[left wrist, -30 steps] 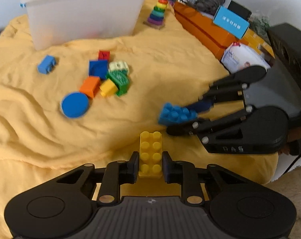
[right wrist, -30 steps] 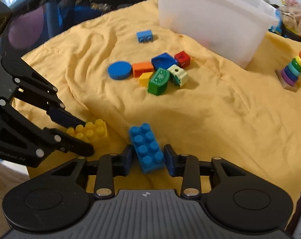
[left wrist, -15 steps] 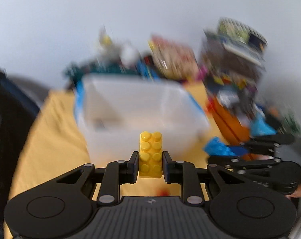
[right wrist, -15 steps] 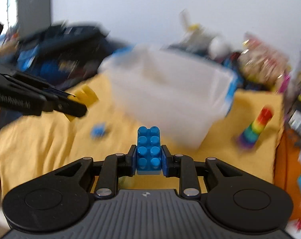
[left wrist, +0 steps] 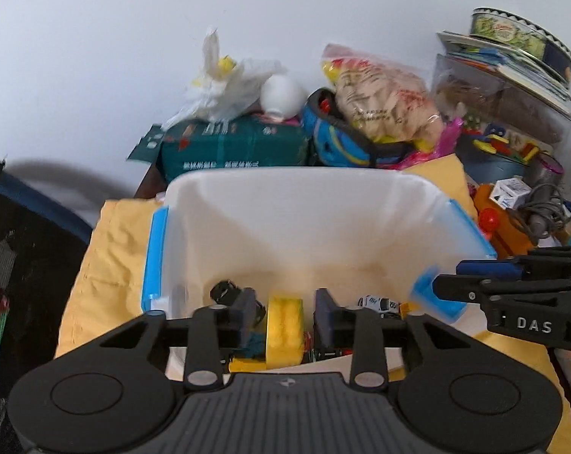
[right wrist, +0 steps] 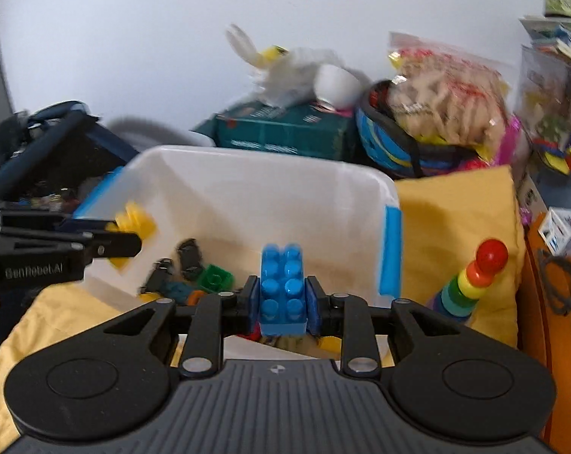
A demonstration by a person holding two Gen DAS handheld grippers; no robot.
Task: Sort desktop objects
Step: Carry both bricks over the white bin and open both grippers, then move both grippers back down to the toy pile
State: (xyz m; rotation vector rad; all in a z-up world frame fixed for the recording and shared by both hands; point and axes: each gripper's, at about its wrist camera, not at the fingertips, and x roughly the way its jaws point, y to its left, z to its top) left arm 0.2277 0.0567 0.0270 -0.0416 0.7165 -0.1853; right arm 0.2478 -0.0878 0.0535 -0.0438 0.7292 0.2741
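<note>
A white plastic bin with blue clips stands on the yellow cloth. My left gripper is open over the bin's near side; the yellow brick sits loose between its parted fingers, tipped on its side with gaps on both sides. My right gripper is shut on the blue brick, held over the bin's near right edge. Small toys and a green brick lie on the bin floor. The left gripper also shows in the right wrist view, with the yellow brick there.
A rainbow ring stacker stands right of the bin. Behind the bin are a green package, a white plastic bag, a snack bag and stacked books. An orange box is at the right.
Both grippers rose from the cloth and moved forward over the bin. The left jaws have opened and the yellow brick has tipped loose between them. The right still grips the blue brick.
</note>
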